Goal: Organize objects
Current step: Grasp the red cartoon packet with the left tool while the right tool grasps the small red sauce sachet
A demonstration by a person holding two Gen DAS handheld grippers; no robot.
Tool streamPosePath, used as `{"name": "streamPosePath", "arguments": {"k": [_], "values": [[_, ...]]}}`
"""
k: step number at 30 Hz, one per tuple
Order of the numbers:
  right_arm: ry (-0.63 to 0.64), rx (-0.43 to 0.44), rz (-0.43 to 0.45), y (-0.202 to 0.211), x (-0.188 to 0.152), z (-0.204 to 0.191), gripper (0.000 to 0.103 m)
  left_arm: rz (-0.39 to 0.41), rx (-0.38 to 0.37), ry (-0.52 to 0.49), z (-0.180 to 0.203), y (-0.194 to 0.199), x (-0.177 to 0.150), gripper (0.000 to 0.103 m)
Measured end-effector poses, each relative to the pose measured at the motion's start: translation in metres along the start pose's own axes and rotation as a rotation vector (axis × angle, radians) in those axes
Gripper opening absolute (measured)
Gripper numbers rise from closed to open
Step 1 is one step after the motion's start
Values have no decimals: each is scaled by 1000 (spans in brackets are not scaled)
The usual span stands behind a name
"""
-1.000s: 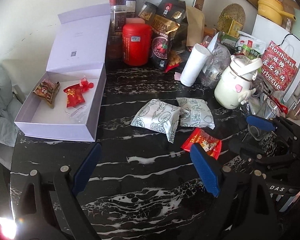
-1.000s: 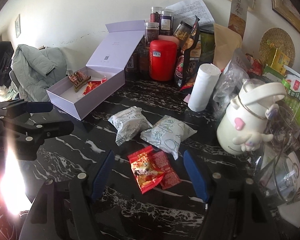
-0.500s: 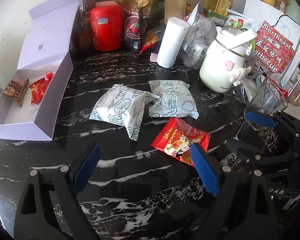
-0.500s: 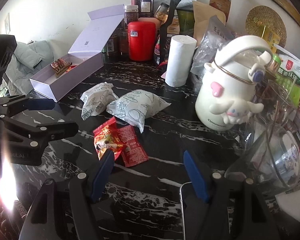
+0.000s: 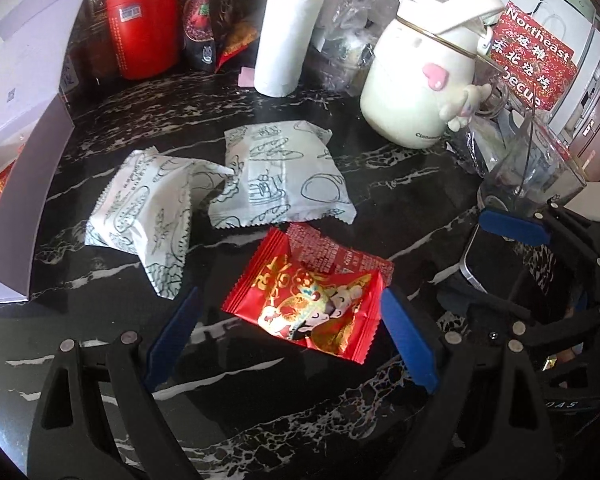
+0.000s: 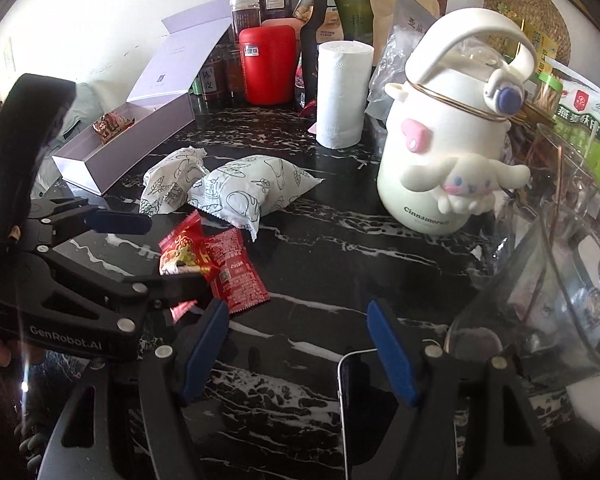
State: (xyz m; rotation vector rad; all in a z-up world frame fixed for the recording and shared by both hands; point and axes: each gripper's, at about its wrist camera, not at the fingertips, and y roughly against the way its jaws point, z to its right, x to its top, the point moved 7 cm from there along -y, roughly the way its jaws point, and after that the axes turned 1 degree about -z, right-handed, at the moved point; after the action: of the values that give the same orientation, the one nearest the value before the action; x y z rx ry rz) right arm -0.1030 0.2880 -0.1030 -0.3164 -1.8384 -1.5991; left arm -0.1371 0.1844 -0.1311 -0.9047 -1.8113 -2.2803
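A red snack packet (image 5: 312, 300) lies on the black marble table between the open fingers of my left gripper (image 5: 290, 322), low over it. In the right wrist view the left gripper (image 6: 144, 248) straddles the same packets (image 6: 216, 264); a second red packet lies partly under the first. Two white printed pouches (image 5: 284, 176) (image 5: 148, 204) lie just beyond. The open lilac box (image 6: 128, 148) holds a few small packets at the left. My right gripper (image 6: 298, 348) is open and empty over bare table, right of the red packets.
A white Cinnamoroll jug (image 6: 448, 140), a paper roll (image 6: 342, 92), a red canister (image 6: 266, 64), jars and snack bags crowd the back. A glass pitcher (image 6: 560, 264) stands at the right. A phone (image 6: 364, 412) lies under my right gripper.
My left gripper has moved forward and right, from beside the lilac box to around the red packet. My right gripper has shifted right, away from the red packets. Both stay open.
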Motion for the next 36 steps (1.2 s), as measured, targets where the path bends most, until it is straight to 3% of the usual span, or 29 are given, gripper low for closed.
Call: {"name": "streamPosePath", "arguments": {"k": [15,18,20,23,29,36], "values": [[10,18,-19,-10,2,-6,73,-1,-75,-15,-3,-11,-1,89],[12,14,-29,-13,2,-8,73,12,-69,-28,-4,-7,-5,73],[13,17,-35,-15,2,-10,73,8,-49,-58,-3,-6,-7,51],[16,36,-35,-17,3,-16,73,-10,-63,-53,-7,-3,-9,39],[13,69,-22,-20,6,-24,73,-42,-150,28,-19,4,-15,33],[53,68,-65,-38,8,-42,73,-60,-130,46,-31,15,-33,33]]}}
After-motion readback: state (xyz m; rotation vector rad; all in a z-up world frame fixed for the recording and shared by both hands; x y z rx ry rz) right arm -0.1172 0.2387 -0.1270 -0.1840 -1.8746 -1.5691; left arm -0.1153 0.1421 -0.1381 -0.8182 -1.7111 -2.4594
